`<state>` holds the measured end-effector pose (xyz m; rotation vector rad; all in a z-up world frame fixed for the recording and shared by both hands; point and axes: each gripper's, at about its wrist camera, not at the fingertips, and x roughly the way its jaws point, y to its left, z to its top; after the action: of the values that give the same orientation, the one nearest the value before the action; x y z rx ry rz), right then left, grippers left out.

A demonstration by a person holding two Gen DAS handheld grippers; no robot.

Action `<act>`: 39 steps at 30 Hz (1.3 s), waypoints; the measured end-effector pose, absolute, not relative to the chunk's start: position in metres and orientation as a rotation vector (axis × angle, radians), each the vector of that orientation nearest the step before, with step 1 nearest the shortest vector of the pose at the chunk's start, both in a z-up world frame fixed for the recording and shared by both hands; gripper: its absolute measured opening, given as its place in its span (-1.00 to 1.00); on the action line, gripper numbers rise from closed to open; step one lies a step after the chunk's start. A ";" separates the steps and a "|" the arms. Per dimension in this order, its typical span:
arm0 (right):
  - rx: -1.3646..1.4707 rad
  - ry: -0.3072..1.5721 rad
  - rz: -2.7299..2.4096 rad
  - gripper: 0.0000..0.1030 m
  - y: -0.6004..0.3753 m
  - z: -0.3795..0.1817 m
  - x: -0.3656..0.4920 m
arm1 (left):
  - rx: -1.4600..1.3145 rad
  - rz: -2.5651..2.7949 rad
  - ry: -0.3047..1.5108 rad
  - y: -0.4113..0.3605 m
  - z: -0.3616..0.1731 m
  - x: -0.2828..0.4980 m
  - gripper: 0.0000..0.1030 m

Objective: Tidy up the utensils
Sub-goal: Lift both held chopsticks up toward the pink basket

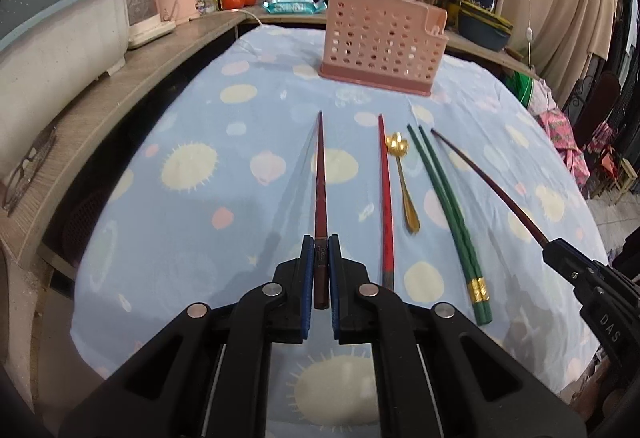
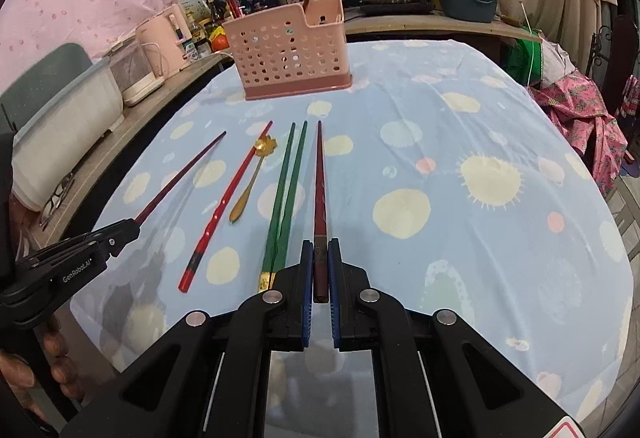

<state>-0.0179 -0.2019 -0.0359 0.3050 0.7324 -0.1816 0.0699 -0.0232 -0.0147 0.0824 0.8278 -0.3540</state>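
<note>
The thick ends of both held chopsticks are partly hidden between blue pads, and whether their tips touch the tablecloth (image 2: 460,110) cannot be made out. The left gripper (image 1: 321,242) is clamped on a dark red chopstick (image 1: 319,182), whose long axis runs straight away toward the pink holder (image 1: 382,42). The right gripper (image 2: 321,246) is closed on a second dark red chopstick (image 2: 319,178), likewise pointing forward. Between the two, on the cloth, are counted one bright red chopstick (image 1: 385,194), one gold spoon (image 1: 402,178) with its bowl toward the holder, and two green chopsticks (image 1: 448,210) lying side by side. One utensil, perhaps a chopstick, stands in the holder's far compartment.
</note>
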 end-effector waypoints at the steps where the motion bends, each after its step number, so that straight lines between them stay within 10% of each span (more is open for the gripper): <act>1: 0.309 0.720 -0.182 -0.87 -0.204 -0.030 -0.017 | 0.080 -0.358 0.819 -0.023 -0.010 0.072 -0.87; 39: 0.334 0.268 -0.089 -0.87 -0.276 0.173 0.102 | -0.044 -0.385 0.375 -0.052 0.202 0.200 -0.87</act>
<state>0.1015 -0.2757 0.1726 0.3344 0.2684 -0.0891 0.2000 -0.0516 0.2021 -0.0445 0.3748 -0.3850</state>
